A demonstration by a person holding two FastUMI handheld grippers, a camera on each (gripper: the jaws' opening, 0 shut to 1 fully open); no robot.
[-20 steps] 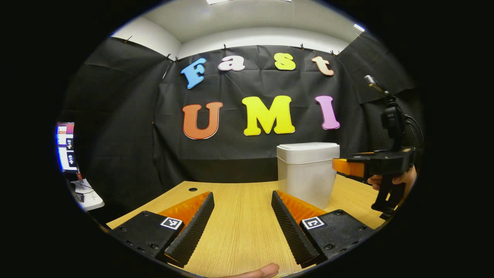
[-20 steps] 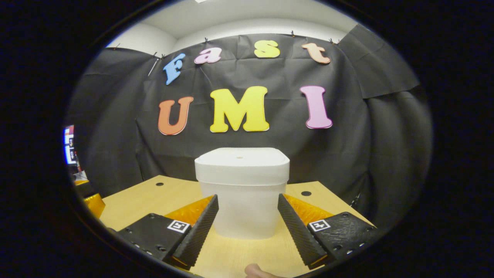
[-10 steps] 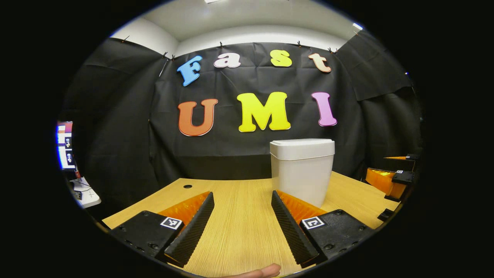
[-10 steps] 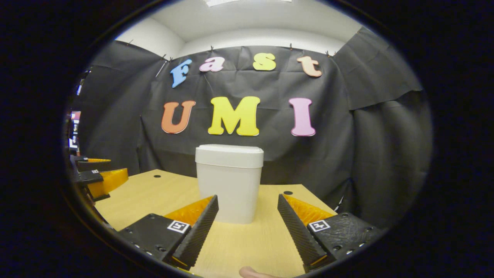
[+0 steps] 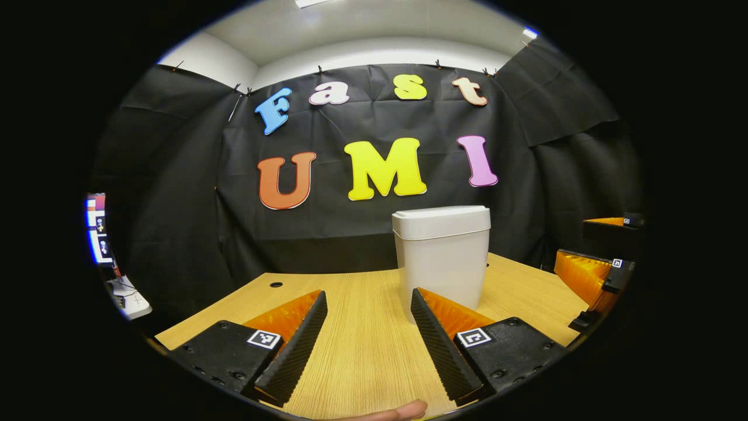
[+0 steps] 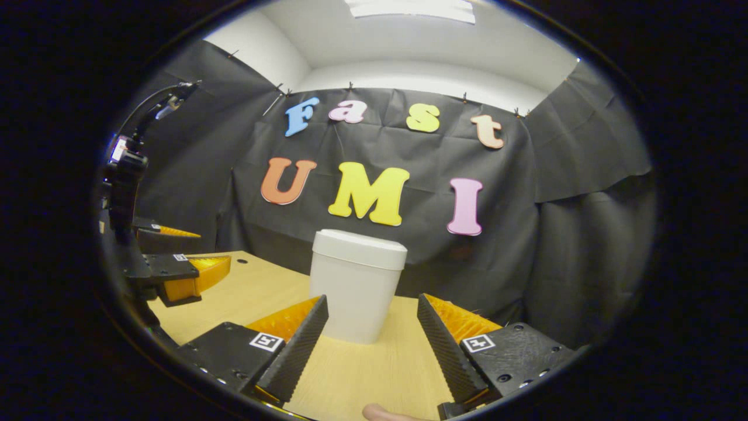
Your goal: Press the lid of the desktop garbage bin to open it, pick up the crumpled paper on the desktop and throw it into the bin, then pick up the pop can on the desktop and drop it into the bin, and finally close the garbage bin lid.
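left tool wide; right tool wide | bin ahead, lid down

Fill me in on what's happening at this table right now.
A person holds a two-finger gripper in each hand over a wooden table. Both the left gripper and the right gripper are open and hold nothing. A white garbage bin stands ahead of them with its lid shut. Neither gripper touches it.

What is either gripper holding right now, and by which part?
Nothing. Left gripper and right gripper are both open and empty; the white plastic bin stands untouched, lid closed.
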